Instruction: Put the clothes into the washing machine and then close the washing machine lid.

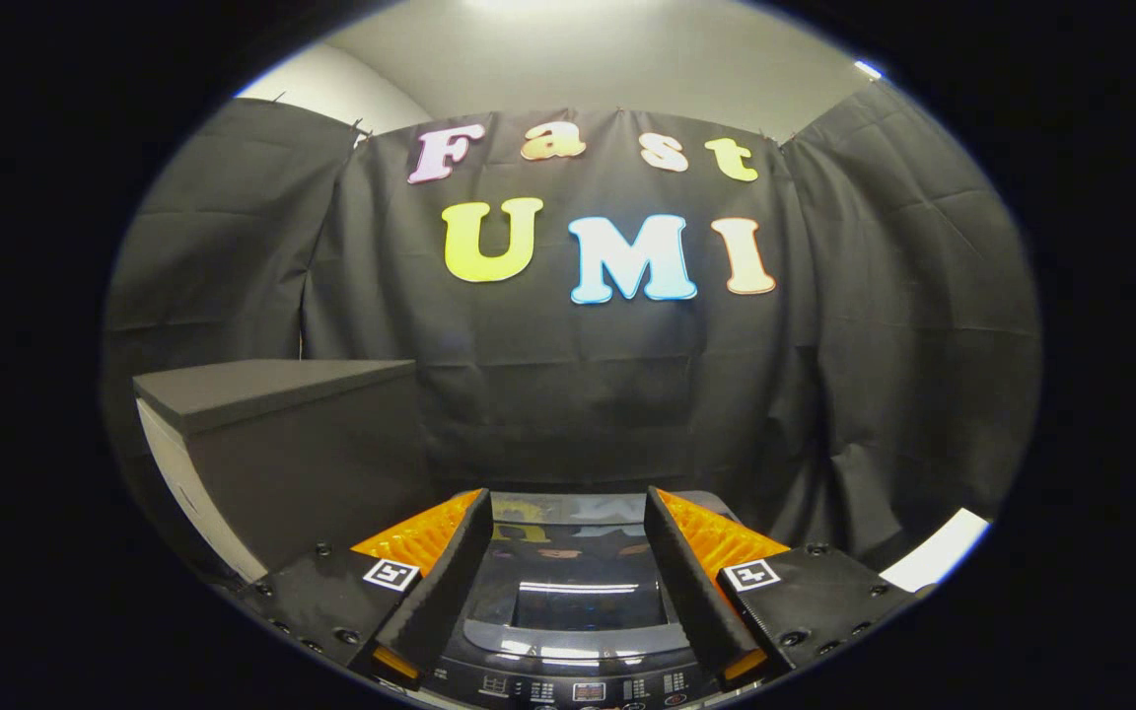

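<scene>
Black cloth hung behind everything as the booth's wall (568, 394), with a pale ceiling above it at twelve o'clock. At nine o'clock from the fingers stood a dark box (282, 434) with a flat top and a light side panel, well apart from the machine.

The washing machine (568, 671) sat directly below the gripper (568, 513), toward six o'clock, its control panel nearest the camera. Its lid (578, 592), dark and glossy, appeared to lie flat and shut, mirroring the wall between the two fingers. No clothes could be made out anywhere.

The jaws stood wide apart with nothing between them but the view down to the lid; the orange-backed fingers (430, 537) touched nothing.

As a judgement, this looked like either the very start, before any garment was fetched, or the end with the lid down; the lid's state could not be settled for certain. If it was the start, the next move would call for finding the clothes and raising the lid.

The gripper was held level above the machine's front edge, pointing toward twelve o'clock.
</scene>
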Demonstrator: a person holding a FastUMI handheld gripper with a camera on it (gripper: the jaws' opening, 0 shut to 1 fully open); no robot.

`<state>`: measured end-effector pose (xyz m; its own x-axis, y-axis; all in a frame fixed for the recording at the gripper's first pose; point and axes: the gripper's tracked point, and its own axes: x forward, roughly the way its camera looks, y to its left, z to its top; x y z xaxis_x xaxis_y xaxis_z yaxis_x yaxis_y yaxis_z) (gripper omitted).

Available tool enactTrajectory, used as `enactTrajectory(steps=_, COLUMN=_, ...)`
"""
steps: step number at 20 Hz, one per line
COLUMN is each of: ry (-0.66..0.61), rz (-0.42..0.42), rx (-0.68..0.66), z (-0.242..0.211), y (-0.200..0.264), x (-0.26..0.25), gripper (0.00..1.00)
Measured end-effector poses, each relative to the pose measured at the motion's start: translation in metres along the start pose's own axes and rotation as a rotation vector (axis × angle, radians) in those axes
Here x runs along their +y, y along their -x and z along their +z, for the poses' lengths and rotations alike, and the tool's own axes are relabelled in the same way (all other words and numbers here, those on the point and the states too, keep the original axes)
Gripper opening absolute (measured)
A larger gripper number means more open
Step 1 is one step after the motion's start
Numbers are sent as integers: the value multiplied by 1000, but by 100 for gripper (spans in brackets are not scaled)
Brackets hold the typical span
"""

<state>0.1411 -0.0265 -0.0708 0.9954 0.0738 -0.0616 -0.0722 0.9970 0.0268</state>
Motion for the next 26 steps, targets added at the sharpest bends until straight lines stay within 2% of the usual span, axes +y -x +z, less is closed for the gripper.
enactTrajectory(steps=7, ry=92, rz=-2, rx=-125, z=99, y=69, x=6, gripper=97)
enactTrajectory(steps=11, ry=78, rz=-11, rx=-167, z=127, y=112, x=13, gripper=98)
enactTrajectory(steps=18, ry=55, rz=-36, rx=-185, z=134, y=176, x=27, gripper=98)
enactTrajectory(steps=26, ry=62, rz=-43, rx=-164, z=114, y=200, x=36, gripper=98)
